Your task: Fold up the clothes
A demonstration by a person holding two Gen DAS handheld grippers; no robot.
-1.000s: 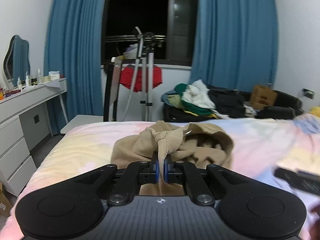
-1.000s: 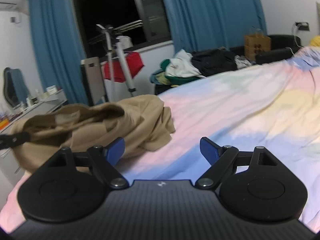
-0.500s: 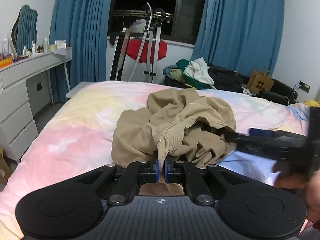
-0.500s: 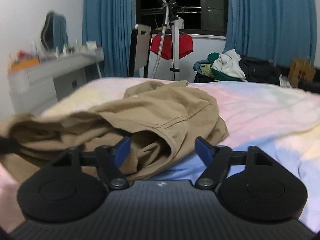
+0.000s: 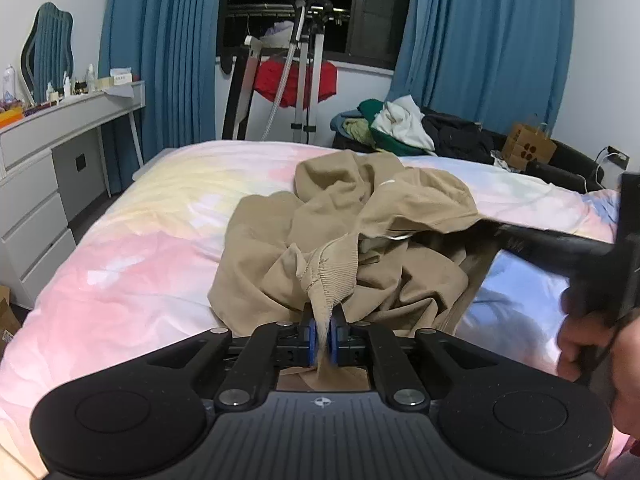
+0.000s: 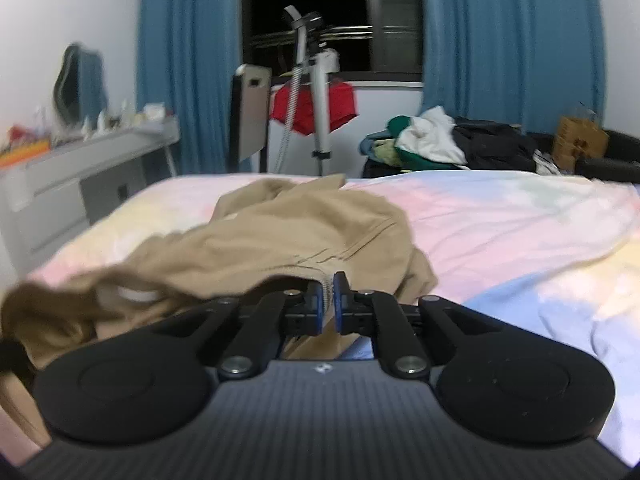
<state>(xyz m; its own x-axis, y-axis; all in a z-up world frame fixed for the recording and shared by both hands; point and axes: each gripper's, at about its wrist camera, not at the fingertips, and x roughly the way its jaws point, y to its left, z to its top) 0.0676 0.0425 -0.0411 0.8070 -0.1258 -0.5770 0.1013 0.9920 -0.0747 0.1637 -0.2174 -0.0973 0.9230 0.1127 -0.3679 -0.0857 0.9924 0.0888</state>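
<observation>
Left wrist: left claw (image 5: 323, 338) pinching tan garment (image 5: 340, 220) cuff; right claw (image 6: 327, 308) clamping hem.

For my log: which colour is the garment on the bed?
Tan garment, clearest in the left wrist view.

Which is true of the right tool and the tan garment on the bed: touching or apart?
Touching. In the right wrist view, the right tool has its blue pads closed on a ribbed edge of the tan garment, with fabric pinched between them.
</observation>
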